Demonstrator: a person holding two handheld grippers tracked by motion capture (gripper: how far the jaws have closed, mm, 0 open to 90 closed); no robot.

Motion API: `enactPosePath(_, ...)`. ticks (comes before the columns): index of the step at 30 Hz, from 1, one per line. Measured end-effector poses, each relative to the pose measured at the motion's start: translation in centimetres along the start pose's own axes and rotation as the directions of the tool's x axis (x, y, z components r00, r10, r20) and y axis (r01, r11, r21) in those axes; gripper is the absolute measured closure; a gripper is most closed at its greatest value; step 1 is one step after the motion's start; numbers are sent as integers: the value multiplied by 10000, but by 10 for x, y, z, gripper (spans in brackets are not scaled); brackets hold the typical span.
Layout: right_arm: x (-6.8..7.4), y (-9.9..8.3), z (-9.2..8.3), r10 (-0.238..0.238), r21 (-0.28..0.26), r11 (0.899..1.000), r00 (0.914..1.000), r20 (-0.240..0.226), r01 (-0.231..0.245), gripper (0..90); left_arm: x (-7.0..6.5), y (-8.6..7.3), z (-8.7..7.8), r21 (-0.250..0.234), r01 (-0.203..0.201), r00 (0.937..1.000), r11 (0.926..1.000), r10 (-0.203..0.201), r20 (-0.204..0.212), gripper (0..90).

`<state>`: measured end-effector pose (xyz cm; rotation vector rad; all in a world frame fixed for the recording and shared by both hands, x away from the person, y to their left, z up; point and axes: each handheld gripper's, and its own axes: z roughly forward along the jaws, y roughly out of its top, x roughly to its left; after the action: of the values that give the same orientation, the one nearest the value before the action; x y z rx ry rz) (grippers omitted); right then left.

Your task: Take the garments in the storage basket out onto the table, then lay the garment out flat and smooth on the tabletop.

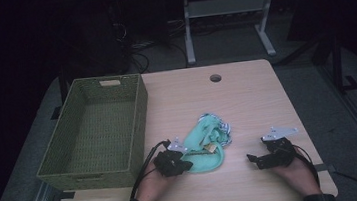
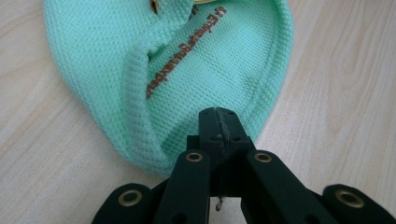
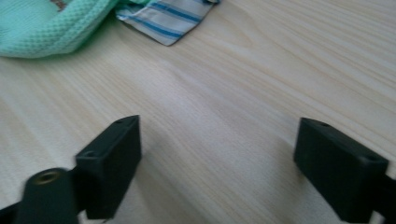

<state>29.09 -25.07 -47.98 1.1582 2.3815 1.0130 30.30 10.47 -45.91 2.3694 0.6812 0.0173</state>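
A mint-green knitted garment [image 1: 203,153] with brown lettering lies crumpled on the wooden table [image 1: 246,98], near its front middle. A blue-and-white striped cloth [image 1: 225,127] is bunched against its far right side. My left gripper [image 1: 185,164] sits at the garment's near left edge. In the left gripper view its jaws [image 2: 218,122] are pressed together on the green knit [image 2: 215,56], close to the hem. My right gripper [image 1: 254,160] rests to the right of the clothes, with its jaws open wide [image 3: 219,168] over bare wood. The green knit [image 3: 42,28] and the striped cloth [image 3: 163,18] lie beyond them.
A green woven basket [image 1: 140,109] stands on the left part of the table, with nothing visible inside. A round cable hole [image 1: 215,78] sits near the table's far edge. A desk frame [image 1: 227,10] and cables are on the floor behind.
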Motion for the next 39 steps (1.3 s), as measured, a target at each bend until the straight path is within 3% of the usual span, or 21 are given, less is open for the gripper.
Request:
enactPosePath(4,2,5,0,-20,159,9999,9999,-132,22,210,0,0,0,29,6,10000,10000,-6,10,895)
enactPosePath(8,0,13,1,18,-28,10000,9994,-349,-19,224,1,0,0,3,131,9998,9999,-131,122,894)
enactPosePath(13,-3,27,0,167,-196,9996,9984,-542,-178,241,2,1,0,145,-14,10000,9999,13,78,894)
enactPosePath(18,-5,48,0,-86,-608,9981,9981,-615,49,250,2,1,0,142,-17,10000,9999,16,78,894)
enactPosePath(32,-14,91,8,-232,-990,9950,9967,-774,155,395,2,1,0,98,82,9998,9999,-83,153,894)
enactPosePath(39,-16,112,21,-335,-949,9952,9944,-1000,239,451,2,1,0,86,55,9999,9999,-56,144,894)
